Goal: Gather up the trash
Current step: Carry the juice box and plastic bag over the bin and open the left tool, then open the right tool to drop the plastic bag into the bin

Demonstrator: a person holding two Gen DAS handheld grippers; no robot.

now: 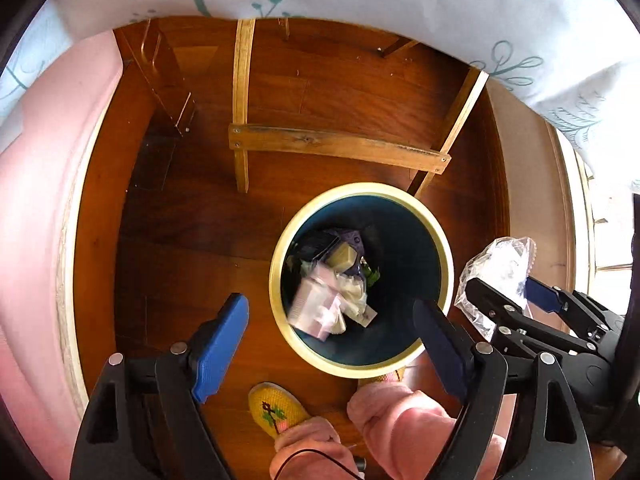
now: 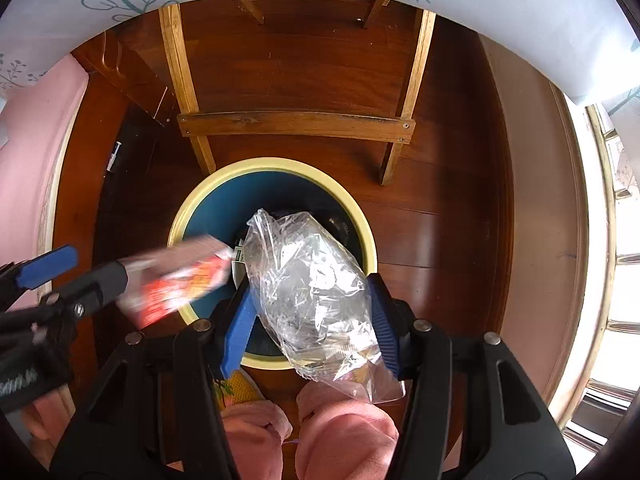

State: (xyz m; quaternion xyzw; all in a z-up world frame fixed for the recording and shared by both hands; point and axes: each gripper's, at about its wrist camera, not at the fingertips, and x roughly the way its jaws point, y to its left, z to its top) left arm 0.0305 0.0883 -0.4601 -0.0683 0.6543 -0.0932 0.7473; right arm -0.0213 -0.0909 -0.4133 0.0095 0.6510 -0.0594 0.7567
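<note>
My two cameras both look straight down at the wood floor. The left one sits high over the trash bin. The right one hangs closer to it, more to the right. Both see the bin and the chair legs.

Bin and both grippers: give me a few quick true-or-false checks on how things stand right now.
1. The right gripper is clamped on a clear plastic bag. True.
2. The bin is empty. False: trash already lies inside.
3. The left gripper is open, with nothing between its fingers. True.
4. The bin stands on a table. False: it stands on the wooden floor.
5. The bin's rim is red. False: it is pale yellow.
</note>
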